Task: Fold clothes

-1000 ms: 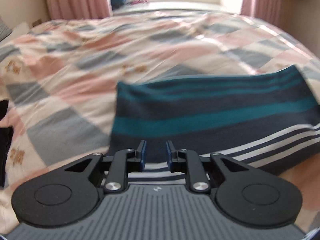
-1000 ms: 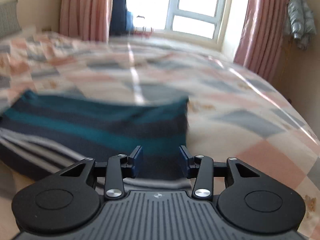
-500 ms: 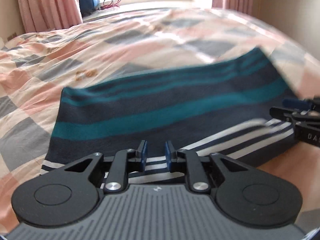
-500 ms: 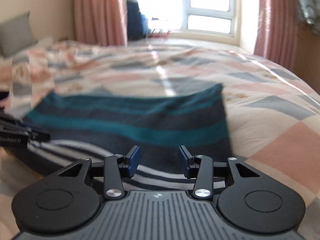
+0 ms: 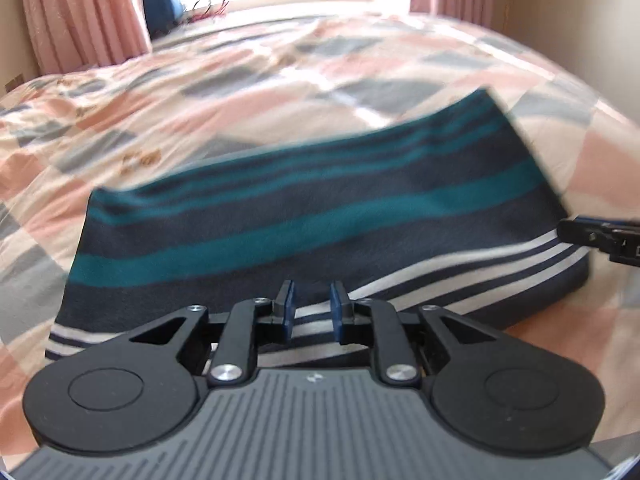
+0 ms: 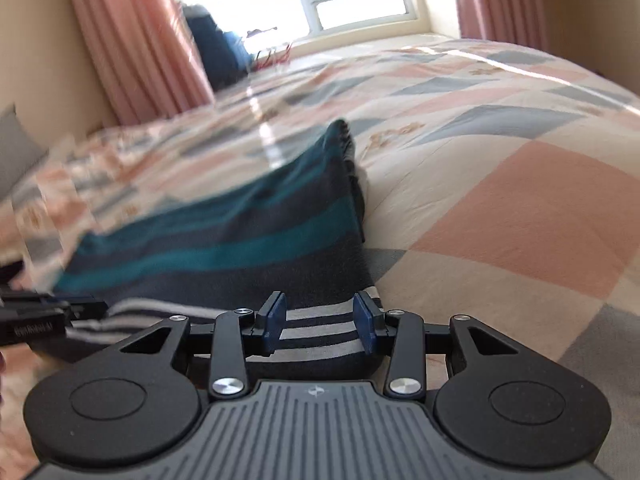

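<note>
Striped garment [image 5: 320, 216] lies folded on quilt [image 5: 200, 92] (lettering unreadable).

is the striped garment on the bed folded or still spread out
Folded. The striped garment lies as a compact rectangle on the checked quilt, and its right edge shows stacked layers. No sleeves stick out. Both grippers are open at its near edge.

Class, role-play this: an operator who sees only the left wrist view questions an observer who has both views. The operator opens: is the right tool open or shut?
Observer: Open. The right tool has its jaws spread in front of the white-striped near corner of the folded garment.
Operator: Is it gripping cloth?
Observer: No, the stripes show through the open gap.
Operator: Anything beyond the bed's far left?
Observer: A grey pillow against the wall.
</note>
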`<control>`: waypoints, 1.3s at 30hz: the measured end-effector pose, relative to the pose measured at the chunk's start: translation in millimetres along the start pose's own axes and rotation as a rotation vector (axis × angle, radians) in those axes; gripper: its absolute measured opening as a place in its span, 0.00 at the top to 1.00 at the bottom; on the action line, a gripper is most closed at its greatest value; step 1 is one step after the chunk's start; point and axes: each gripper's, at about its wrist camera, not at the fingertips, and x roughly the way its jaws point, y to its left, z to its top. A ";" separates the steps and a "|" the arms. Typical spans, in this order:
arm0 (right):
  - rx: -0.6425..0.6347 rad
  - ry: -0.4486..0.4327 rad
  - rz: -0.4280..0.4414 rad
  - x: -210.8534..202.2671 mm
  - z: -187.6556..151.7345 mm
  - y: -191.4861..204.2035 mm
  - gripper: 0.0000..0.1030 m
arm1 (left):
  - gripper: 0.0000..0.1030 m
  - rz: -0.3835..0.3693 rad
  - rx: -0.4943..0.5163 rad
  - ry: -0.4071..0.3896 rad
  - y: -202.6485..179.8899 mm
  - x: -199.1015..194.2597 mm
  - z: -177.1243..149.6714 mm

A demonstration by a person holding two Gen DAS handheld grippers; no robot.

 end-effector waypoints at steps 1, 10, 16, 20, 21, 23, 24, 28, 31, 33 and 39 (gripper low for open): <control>0.023 0.008 -0.001 -1.2 -1.8 -3.4 0.60 | 0.85 -0.006 0.010 -0.002 -4.9 -0.4 0.7; 0.320 0.118 0.095 1.6 0.8 -53.5 0.53 | 0.86 0.056 0.150 -0.020 -35.8 12.1 -3.8; 0.805 0.093 0.221 -13.8 -47.1 -68.7 0.46 | 0.82 0.066 0.154 -0.033 -12.5 2.2 1.2; 1.009 0.034 0.284 14.3 -68.6 -57.5 0.45 | 0.82 0.059 0.170 -0.015 -8.3 3.9 0.7; 1.045 0.013 0.284 21.7 -70.7 -55.0 0.44 | 0.82 0.050 0.170 -0.017 -7.1 3.3 -0.2; 1.100 -0.017 0.262 33.7 -70.8 -50.7 0.45 | 0.82 0.035 0.169 -0.021 -4.1 2.8 -2.2; 1.128 -0.031 0.252 39.1 -70.7 -48.5 0.45 | 0.82 0.029 0.168 -0.023 -2.1 3.2 -3.4; 1.117 -0.045 0.181 47.4 -65.0 -39.7 0.60 | 0.81 -0.008 0.160 -0.012 11.2 6.6 -9.9; 1.063 -0.046 0.135 48.9 -59.3 -31.2 0.65 | 0.82 -0.060 0.144 -0.015 22.3 -1.5 -9.3; 1.044 -0.050 0.110 50.4 -56.2 -26.5 0.64 | 0.81 -0.086 0.151 -0.006 29.0 -3.0 -11.8; 1.025 -0.053 -0.030 57.7 -39.3 -7.2 0.73 | 0.79 -0.158 0.112 0.046 52.9 15.1 -21.1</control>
